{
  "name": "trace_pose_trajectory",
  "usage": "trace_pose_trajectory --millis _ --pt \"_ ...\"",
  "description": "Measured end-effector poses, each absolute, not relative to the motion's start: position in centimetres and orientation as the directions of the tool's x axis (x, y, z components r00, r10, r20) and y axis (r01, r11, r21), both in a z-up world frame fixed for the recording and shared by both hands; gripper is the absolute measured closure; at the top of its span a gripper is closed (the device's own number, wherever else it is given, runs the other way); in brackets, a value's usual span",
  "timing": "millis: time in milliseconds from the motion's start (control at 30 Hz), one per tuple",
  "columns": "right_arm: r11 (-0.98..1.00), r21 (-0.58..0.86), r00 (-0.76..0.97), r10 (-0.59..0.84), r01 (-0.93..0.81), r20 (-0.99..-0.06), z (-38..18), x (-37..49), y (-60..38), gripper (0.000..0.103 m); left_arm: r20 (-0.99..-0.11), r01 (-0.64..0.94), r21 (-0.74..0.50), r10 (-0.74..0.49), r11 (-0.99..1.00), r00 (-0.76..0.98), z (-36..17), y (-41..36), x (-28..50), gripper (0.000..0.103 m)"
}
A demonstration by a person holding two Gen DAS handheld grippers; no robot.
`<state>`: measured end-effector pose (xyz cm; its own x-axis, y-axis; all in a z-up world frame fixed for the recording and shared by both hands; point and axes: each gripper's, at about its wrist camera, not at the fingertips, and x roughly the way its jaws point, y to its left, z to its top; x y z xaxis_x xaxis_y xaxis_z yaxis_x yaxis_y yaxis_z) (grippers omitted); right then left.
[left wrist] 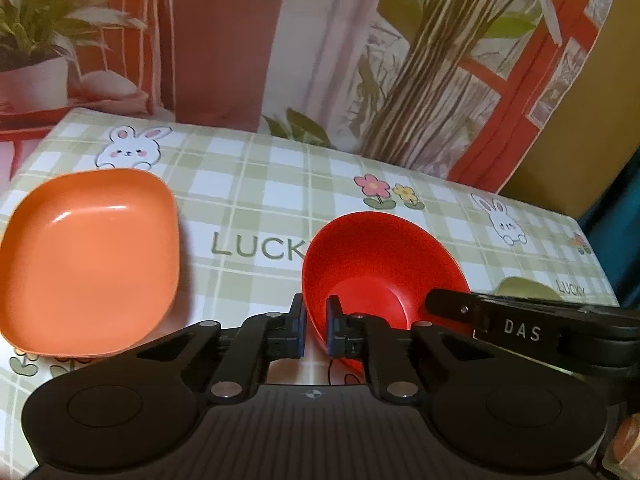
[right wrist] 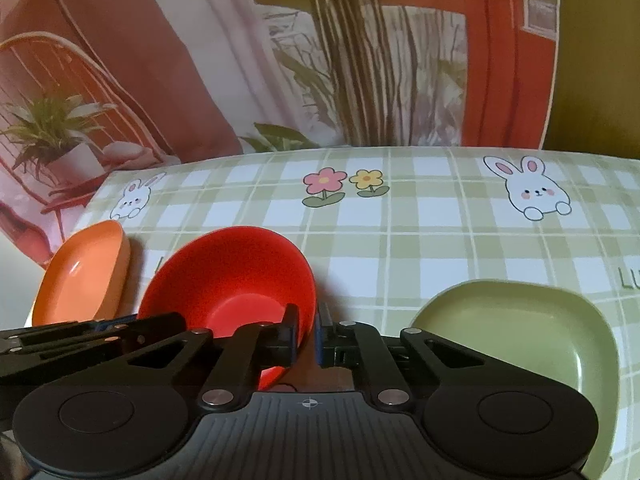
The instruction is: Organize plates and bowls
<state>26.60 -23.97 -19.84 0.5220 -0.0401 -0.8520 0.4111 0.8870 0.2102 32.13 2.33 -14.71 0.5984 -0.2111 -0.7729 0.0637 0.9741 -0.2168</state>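
Jaws of both grippers pinch the rim of one round red plastic bowl (left wrist: 380, 272), which sits tilted: the left gripper (left wrist: 316, 328) clamps its near-left wall, the right gripper (right wrist: 306, 334) its near-right wall. On the bench (right wrist: 400, 240), covered in green checked cloth, a square orange plastic plate (left wrist: 88, 264) lies toward the left edge, and a square green plastic plate (right wrist: 520, 344) toward the right.

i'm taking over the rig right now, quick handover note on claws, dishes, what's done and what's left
Left claw: shut on the near-left rim of the red bowl.
Right claw: shut on the same bowl's near-right rim.
Orange plate sits left of the bowl, green plate right of it, all on the checked tablecloth.
Done: bowl gripped. Nothing stacked yet.
Left: place the bowl, gather the plates.
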Motion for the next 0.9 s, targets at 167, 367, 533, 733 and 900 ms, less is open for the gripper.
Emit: trace_pose_trajectory --millis 167,367,533,733,900 --pt "0.875 0.246 0.535 -0.018 0.418 -0.844 -18.8 26.2 -23.5 0.096 -0.776 0.049 -0.224 -0.209 0.973 0.594 -13.4 3.2 31.2 0.093" --pt "0.874 0.276 0.563 0.003 0.401 -0.827 -17.0 25.6 -21.7 0.096 -0.759 0.036 -0.179 -0.161 0.983 0.631 -11.0 4.6 28.8 0.093" --pt "0.881 0.295 0.591 0.021 0.371 -0.807 -15.4 25.1 -19.4 0.096 -0.748 0.008 -0.152 -0.120 0.988 0.653 -9.2 6.1 26.7 0.093" --pt "0.895 0.305 0.622 0.039 0.327 -0.782 -13.6 24.2 -16.3 0.096 -0.743 -0.028 -0.120 -0.071 0.992 0.666 -7.7 7.8 24.2 0.093" --pt "0.898 0.326 0.639 0.067 0.296 -0.766 -12.7 23.3 -14.0 0.096 -0.743 -0.057 -0.121 -0.052 0.991 0.667 -7.1 9.3 22.1 0.093"
